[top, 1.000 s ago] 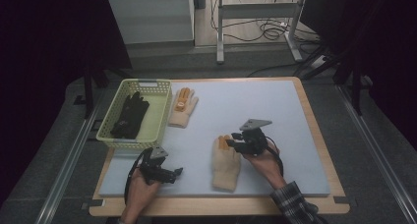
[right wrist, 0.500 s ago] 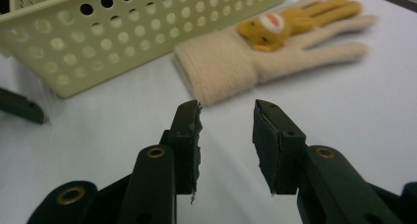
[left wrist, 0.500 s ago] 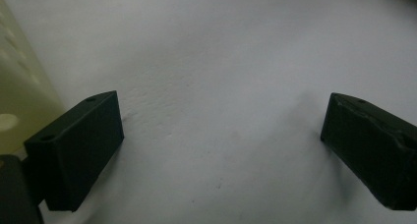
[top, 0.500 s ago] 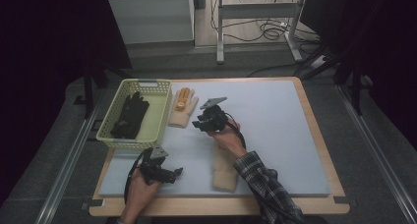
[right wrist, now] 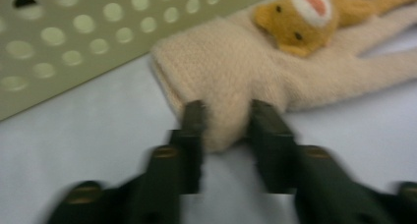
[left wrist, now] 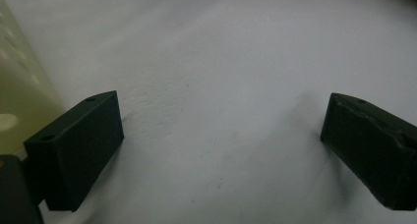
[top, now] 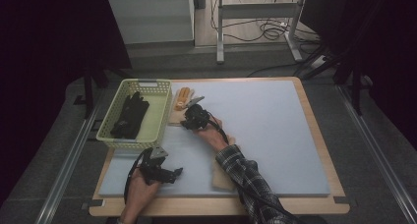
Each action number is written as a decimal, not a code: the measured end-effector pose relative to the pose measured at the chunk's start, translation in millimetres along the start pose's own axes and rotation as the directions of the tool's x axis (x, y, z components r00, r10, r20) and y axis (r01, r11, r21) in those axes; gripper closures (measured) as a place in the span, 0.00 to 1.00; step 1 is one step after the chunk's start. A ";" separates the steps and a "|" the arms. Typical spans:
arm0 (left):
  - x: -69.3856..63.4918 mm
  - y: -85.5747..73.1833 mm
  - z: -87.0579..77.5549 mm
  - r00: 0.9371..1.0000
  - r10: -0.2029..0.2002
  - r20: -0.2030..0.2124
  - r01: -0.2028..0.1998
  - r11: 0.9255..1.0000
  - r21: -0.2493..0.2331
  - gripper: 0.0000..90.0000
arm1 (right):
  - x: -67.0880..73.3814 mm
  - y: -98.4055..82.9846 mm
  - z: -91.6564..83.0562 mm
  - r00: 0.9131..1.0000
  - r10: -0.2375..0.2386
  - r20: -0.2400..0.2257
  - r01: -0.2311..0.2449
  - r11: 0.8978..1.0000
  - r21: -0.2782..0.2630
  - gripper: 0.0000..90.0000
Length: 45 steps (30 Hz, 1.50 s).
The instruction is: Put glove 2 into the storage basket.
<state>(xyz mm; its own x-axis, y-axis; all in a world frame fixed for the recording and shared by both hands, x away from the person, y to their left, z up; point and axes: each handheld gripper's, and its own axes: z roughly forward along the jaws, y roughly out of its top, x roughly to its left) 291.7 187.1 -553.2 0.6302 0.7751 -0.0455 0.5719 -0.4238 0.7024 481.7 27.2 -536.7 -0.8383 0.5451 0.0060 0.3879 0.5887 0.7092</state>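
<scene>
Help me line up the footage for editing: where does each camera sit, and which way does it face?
High view: above the near side, looking forward and down on the table; both forearms, left gripper, right gripper.
Left gripper view: on the left gripper, facing the blue-grey mat; jaws wide apart.
Right gripper view: on the right gripper, facing the cream bear glove, cuff between closing jaws.
Shared: the yellow-green basket beside the glove.

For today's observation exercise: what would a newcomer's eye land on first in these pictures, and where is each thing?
First, the cream glove with its orange bear face, lying beside the pale green basket; the right tool has its jaws either side of the cuff, and they have just been closing. Next, the black gloves inside that basket. The left tool rests open at the mat's near edge.
</scene>
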 end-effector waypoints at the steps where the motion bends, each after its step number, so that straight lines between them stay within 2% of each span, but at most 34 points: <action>1: 0.0 0.0 0.0 1.000 0.000 0.000 0.000 1.000 0.000 0.03 | -1.1 0.6 -0.8 1.000 0.013 -0.009 -0.013 1.000 0.006 0.88; 4: -0.1 0.0 0.0 1.000 0.000 0.000 0.000 1.000 0.000 0.03 | 0.4 0.6 -9.7 1.000 -0.002 0.007 0.002 1.000 -0.001 0.91; 6: 0.0 0.0 0.0 1.000 -0.001 0.000 0.001 1.000 0.000 0.03 | 2.3 0.8 -21.6 1.000 -0.003 -0.002 0.003 1.000 -0.013 0.91; 7: 0.0 0.0 0.0 1.000 -0.001 0.000 0.001 1.000 0.000 0.03 | 4.6 0.0 -33.1 1.000 -0.007 -0.009 0.007 1.000 -0.027 0.91; 9: 0.1 0.1 0.0 1.000 0.001 0.000 -0.001 1.000 0.002 0.03 | 9.3 -2.9 -50.1 0.999 -0.004 -0.043 0.003 1.000 -0.029 0.90; 10: 0.1 0.1 0.0 1.000 0.001 0.000 -0.001 1.000 0.002 0.03 | 9.3 -2.9 -50.1 0.999 -0.004 -0.043 0.003 1.000 -0.029 0.90; 11: 0.1 0.1 0.0 1.000 0.001 0.000 -0.001 1.000 0.003 0.03 | 15.0 -9.0 -65.5 0.993 0.011 -0.122 -0.009 1.000 0.015 0.83; 14: 0.2 0.1 0.0 1.000 0.002 -0.001 -0.002 1.000 0.003 0.03 | 15.2 -13.2 -77.4 0.993 -0.004 -0.118 0.001 1.000 -0.026 0.68; 17: 0.0 0.1 0.1 1.000 0.000 0.000 0.000 1.000 0.001 0.03 | 5.2 -9.6 -71.4 0.994 0.017 -0.105 -0.021 0.999 -0.046 0.64; 22: 0.0 0.0 0.0 1.000 -0.001 0.001 0.001 1.000 0.001 0.03 | -0.2 -1.2 -38.2 0.998 -0.024 -0.064 0.020 0.998 -0.053 0.51; 25: 0.0 0.0 0.0 1.000 0.000 0.000 0.000 1.000 0.000 0.03 | -1.6 1.4 -20.3 0.998 -0.044 -0.055 0.042 0.999 -0.034 0.49; 27: 0.0 0.0 0.0 1.000 0.000 0.000 0.000 1.000 0.000 0.03 | -3.7 1.7 -11.1 0.997 -0.062 -0.053 0.061 0.998 -0.023 0.50; 29: 0.0 0.0 0.0 1.000 0.000 0.000 0.000 1.000 0.000 0.03 | -5.1 1.4 -6.3 0.996 -0.066 -0.063 0.065 0.998 -0.019 0.60; 31: 0.0 0.0 0.0 1.000 0.000 0.000 0.000 1.000 0.000 0.03 | -3.3 0.5 -4.9 0.996 -0.077 -0.047 0.077 0.997 -0.018 0.67; 33: 0.0 0.0 0.0 1.000 0.000 0.000 0.000 1.000 0.001 0.03 | -1.9 1.0 -7.4 0.997 -0.068 -0.041 0.067 0.998 -0.015 0.73; 36: -0.1 0.0 0.0 1.000 -0.001 0.000 0.001 1.000 0.001 0.03 | 0.5 3.0 -16.4 0.996 -0.079 -0.029 0.079 0.997 -0.014 0.74; 39: 0.0 0.0 0.0 1.000 0.001 -0.001 -0.001 1.000 0.002 0.03 | 2.1 6.3 -33.8 0.997 -0.074 -0.038 0.072 0.996 -0.053 0.74; 40: 0.0 0.0 0.0 1.000 0.001 -0.001 -0.001 1.000 0.002 0.03 | 2.1 6.3 -33.8 0.997 -0.074 -0.038 0.072 0.996 -0.053 0.74; 41: 0.0 0.0 -0.1 1.000 0.001 -0.001 -0.001 1.000 0.002 0.03 | 3.2 9.1 -47.2 0.997 -0.061 -0.047 0.058 0.996 -0.068 0.74; 45: 0.0 0.0 -0.1 1.000 0.002 -0.001 -0.002 1.000 0.002 0.03 | 5.3 10.8 -71.2 0.997 -0.044 -0.060 0.039 0.996 -0.076 0.74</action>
<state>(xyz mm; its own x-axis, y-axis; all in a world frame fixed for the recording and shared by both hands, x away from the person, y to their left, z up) 291.7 187.2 -553.1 0.6304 0.7750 -0.0435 0.5718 -0.4258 0.7012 454.1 -6.0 -478.8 -0.8759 0.4822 0.0171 0.3244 0.5622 0.7607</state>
